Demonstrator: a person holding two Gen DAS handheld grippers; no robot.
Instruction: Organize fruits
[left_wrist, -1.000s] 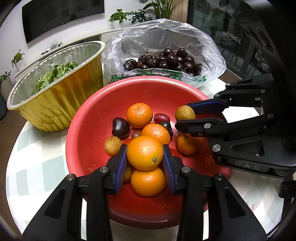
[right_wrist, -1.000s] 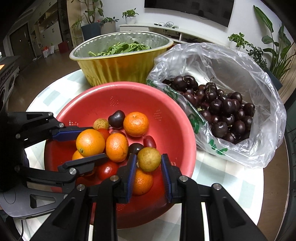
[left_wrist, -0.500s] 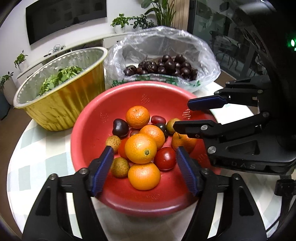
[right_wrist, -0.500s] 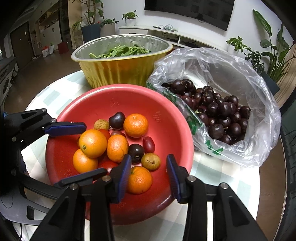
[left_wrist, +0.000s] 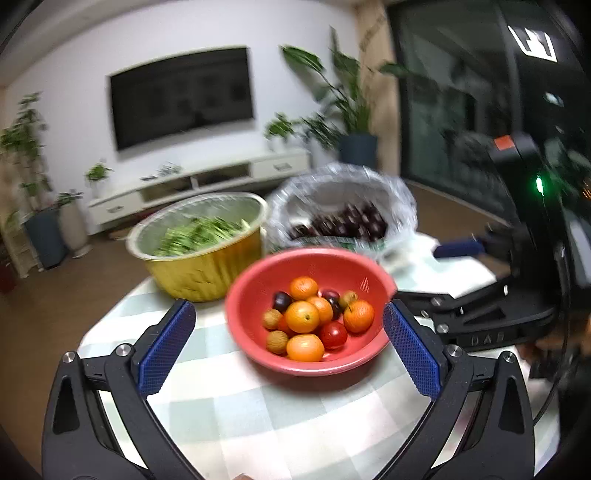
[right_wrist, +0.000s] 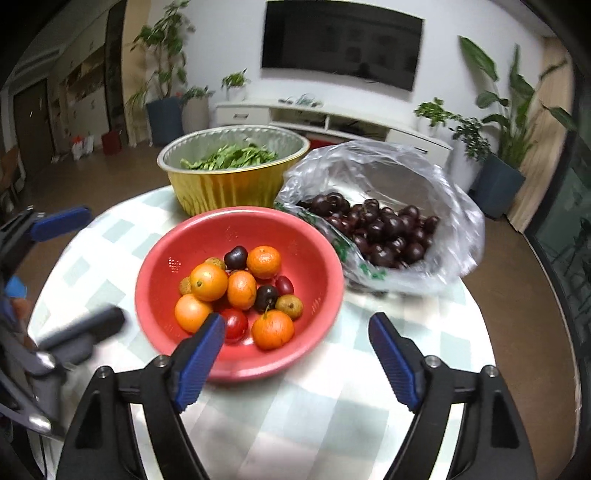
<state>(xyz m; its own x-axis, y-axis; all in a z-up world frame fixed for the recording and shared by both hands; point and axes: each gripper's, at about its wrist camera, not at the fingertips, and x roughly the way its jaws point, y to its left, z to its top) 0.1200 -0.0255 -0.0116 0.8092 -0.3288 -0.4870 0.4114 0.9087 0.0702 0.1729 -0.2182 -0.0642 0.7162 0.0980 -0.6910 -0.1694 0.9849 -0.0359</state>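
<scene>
A red colander bowl on the round table holds several oranges, dark plums, a red tomato and small brown fruits. My left gripper hovers in front of the bowl, its jaws still opening wide with nothing between them. In the right wrist view my right gripper stands at the bowl's near rim, jaws also opening and empty. Each gripper shows at the edge of the other's view.
A gold foil tub of green leaves stands behind the bowl on the left. A clear plastic bag of dark cherries lies behind on the right. The checked tablecloth covers the table.
Both grippers let go of their fruit, an orange on the left and a small brown fruit on the right, opened wide, and drew back and up from the bowl.
</scene>
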